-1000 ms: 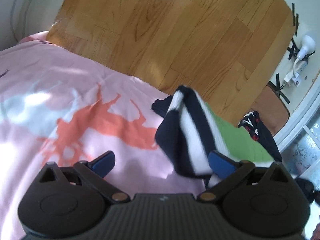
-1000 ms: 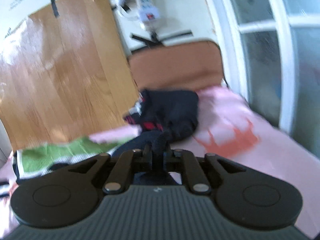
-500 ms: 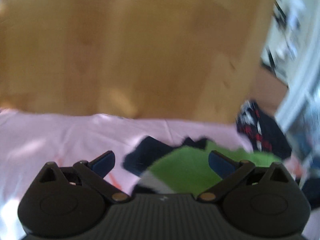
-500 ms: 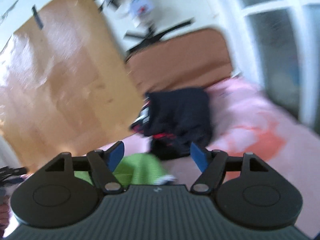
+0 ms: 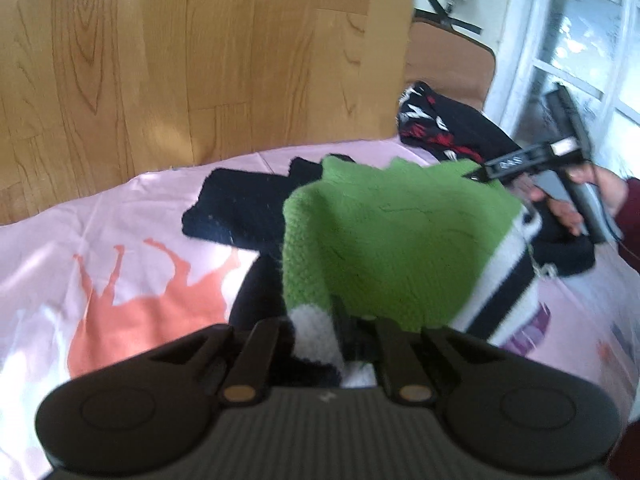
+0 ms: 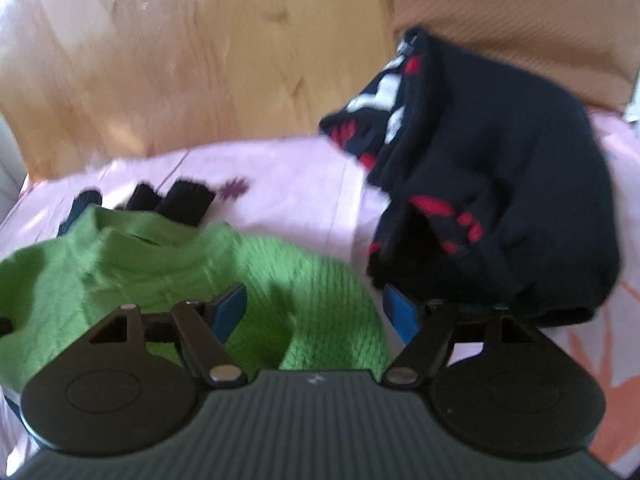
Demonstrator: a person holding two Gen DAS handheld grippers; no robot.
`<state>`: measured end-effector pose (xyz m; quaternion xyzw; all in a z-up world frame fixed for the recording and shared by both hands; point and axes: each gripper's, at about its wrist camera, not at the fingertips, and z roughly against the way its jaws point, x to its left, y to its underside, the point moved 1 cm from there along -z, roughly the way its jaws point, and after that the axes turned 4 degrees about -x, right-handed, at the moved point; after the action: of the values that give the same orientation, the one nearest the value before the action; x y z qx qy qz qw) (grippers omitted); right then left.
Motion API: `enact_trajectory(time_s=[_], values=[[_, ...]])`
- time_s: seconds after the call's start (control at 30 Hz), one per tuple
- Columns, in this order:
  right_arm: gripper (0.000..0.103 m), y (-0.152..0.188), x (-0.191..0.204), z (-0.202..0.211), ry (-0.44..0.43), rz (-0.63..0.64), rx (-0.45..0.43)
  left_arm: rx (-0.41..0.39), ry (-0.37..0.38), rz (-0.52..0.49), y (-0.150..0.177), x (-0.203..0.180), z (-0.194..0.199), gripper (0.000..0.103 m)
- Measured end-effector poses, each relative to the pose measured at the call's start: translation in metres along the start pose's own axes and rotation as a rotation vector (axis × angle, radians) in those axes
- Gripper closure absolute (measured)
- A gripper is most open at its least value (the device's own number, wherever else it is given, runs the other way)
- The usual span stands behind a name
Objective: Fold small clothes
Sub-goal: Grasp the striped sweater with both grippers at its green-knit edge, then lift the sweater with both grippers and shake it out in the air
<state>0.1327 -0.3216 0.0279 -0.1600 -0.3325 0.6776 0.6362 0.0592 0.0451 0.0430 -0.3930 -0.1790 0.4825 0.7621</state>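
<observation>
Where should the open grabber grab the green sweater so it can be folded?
Best guess: the free edge of the green sweater lying under the right hand-held gripper, coming down from above. Its jaws are open with knit bunched between them, so a pinch there should catch. The left hand-held gripper already pinches the white-and-dark striped hem, so a second hold farther along lets the cloth be spread over the pink sheet.

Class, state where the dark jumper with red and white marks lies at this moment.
In the right wrist view the dark jumper lies bunched at the upper right on the pink sheet, just right of the green jumper and below the brown chair back.
</observation>
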Motion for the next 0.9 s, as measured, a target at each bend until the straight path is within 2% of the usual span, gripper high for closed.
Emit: enact_trajectory(time_s=[0.07, 0.13, 0.17, 0.2, 0.23, 0.27, 0.3, 0.33, 0.37, 0.4, 0.43, 0.53, 0.63, 0.73, 0.9], values=[[0.026, 0.002, 0.000, -0.009, -0.020, 0.002, 0.011, 0.004, -0.018, 0.002, -0.007, 0.002, 0.000, 0.073], [0.026, 0.001, 0.002, -0.014, -0.025, 0.004, 0.001, -0.021, -0.041, 0.002, -0.022, 0.006, -0.006, 0.016], [0.026, -0.002, 0.004, -0.015, -0.033, 0.003, 0.004, -0.042, -0.054, 0.012, -0.029, 0.009, -0.009, 0.005], [0.026, -0.005, 0.006, -0.017, -0.041, 0.003, 0.006, -0.054, -0.050, 0.029, -0.034, 0.012, -0.013, 0.001], [0.026, -0.007, 0.008, -0.021, -0.044, 0.007, 0.008, -0.053, -0.034, 0.051, -0.040, 0.015, -0.020, 0.001], [0.024, -0.008, 0.011, -0.024, -0.044, 0.016, 0.011, -0.042, -0.025, 0.079, -0.046, 0.018, -0.030, 0.002], [0.025, -0.007, 0.014, -0.025, -0.037, 0.034, 0.006, -0.027, -0.026, 0.096, -0.048, 0.020, -0.038, 0.014], [0.034, -0.007, 0.018, -0.026, -0.023, 0.063, 0.005, -0.004, -0.025, 0.104, -0.049, 0.021, -0.047, 0.046], [0.064, -0.005, 0.023, -0.024, -0.016, 0.098, 0.008, 0.037, -0.023, 0.111, -0.047, 0.021, -0.056, 0.062], [0.082, -0.004, 0.024, -0.019, -0.031, 0.124, 0.018, 0.067, -0.009, 0.127, -0.044, 0.022, -0.062, 0.075], [0.089, -0.003, 0.027, -0.013, -0.047, 0.130, 0.017, 0.079, 0.001, 0.142, -0.040, 0.023, -0.063, 0.093], [0.090, 0.006, 0.036, 0.014, -0.019, 0.177, -0.060, 0.024, -0.042, 0.112, -0.034, 0.015, -0.040, 0.096], [0.090, 0.009, 0.043, 0.053, 0.008, 0.194, -0.180, -0.102, -0.087, 0.068, -0.038, 0.003, 0.001, 0.096], [0.090, 0.006, 0.054, 0.101, 0.027, 0.208, -0.343, -0.236, -0.117, 0.026, -0.046, -0.013, 0.043, 0.096], [0.090, 0.002, 0.088, 0.193, 0.040, 0.266, -0.672, -0.469, -0.208, -0.004, -0.061, -0.037, 0.115, 0.096]])
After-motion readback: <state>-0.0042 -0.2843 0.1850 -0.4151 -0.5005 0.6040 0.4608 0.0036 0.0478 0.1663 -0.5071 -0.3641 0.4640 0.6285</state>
